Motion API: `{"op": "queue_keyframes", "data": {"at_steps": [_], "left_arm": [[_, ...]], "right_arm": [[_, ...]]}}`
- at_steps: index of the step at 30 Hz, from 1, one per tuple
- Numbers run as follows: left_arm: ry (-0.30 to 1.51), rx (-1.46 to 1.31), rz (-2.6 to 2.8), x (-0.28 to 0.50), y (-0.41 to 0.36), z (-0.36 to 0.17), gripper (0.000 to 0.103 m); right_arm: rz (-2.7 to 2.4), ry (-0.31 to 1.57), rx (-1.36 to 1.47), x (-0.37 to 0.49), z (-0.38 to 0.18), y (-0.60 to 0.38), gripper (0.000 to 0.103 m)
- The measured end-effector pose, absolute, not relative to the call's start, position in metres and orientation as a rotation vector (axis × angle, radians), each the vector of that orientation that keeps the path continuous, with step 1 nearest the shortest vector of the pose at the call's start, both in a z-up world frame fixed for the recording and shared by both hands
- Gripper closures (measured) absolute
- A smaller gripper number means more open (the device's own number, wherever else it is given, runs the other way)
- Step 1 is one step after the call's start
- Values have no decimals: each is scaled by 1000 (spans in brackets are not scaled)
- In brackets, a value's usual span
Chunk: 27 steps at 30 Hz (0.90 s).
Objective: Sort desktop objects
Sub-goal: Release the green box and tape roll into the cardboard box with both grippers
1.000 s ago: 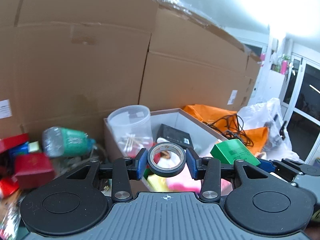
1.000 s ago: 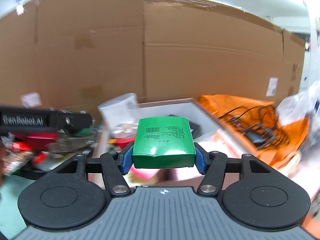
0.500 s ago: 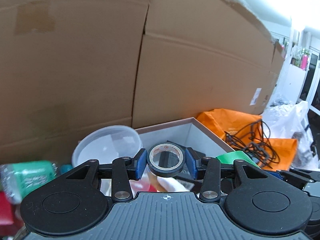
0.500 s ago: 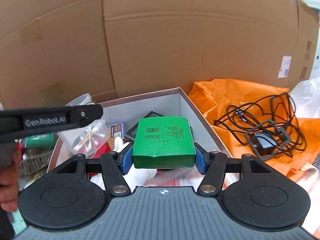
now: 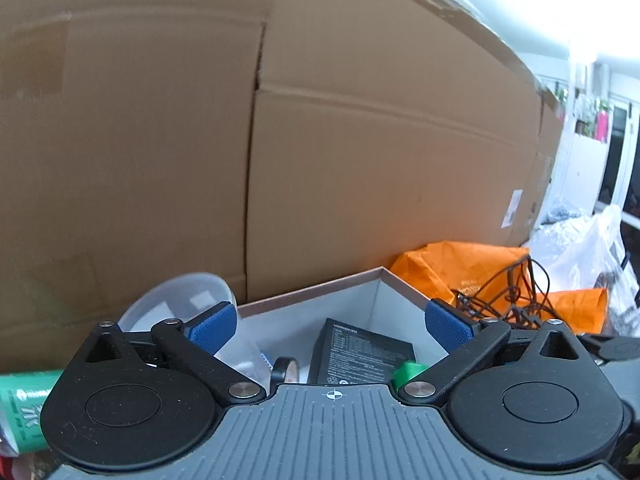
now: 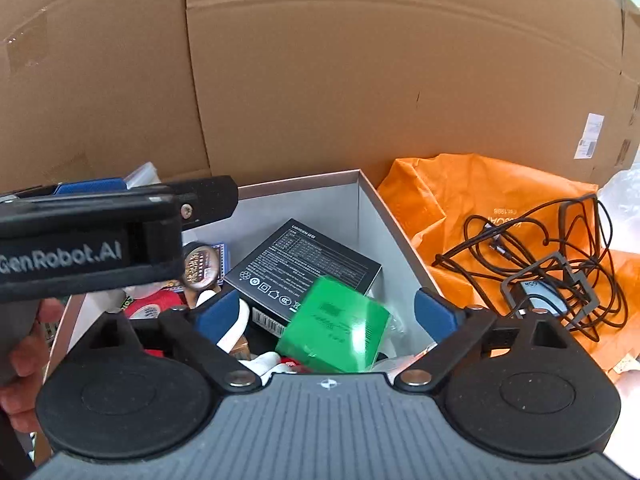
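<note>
An orange bag (image 6: 472, 200) is lying just beside the open grey box (image 6: 384, 216), carrying tangled black cables (image 6: 560, 248); the supporting surface itself is staying hidden.

Tall brown cardboard cartons (image 5: 360, 152) stand stacked as a wall across the back of the scene, their seams and tape strips plain, a small white label (image 6: 588, 136) stuck near the right end. Beyond them at the far right, a white wall (image 5: 576, 168) meets a dark glazed doorway (image 5: 614, 160), with pink and green items on a high shelf (image 5: 596, 118). Strong white light (image 5: 560, 8) floods in from the upper right, washing out the ceiling there.
</note>
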<state>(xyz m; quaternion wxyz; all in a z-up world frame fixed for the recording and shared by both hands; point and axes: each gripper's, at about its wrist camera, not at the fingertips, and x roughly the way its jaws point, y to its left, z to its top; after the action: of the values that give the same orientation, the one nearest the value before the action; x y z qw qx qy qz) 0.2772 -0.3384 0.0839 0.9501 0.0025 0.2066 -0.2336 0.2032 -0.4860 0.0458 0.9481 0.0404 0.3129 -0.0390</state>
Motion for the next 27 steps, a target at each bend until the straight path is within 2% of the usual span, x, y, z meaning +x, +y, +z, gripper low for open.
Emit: {"op": "queue_keyframes", "data": {"at_steps": [2, 17, 27], "left_arm": [[431, 25, -493, 274, -340, 83, 0], [420, 76, -514, 233, -333, 97, 0], [431, 41, -523, 183, -306, 115, 0]], "right_arm": [[-64, 633, 96, 199, 46, -487, 0], [-91, 621, 84, 168, 60, -477, 0], [-61, 574, 28, 118, 84, -446, 0]]}}
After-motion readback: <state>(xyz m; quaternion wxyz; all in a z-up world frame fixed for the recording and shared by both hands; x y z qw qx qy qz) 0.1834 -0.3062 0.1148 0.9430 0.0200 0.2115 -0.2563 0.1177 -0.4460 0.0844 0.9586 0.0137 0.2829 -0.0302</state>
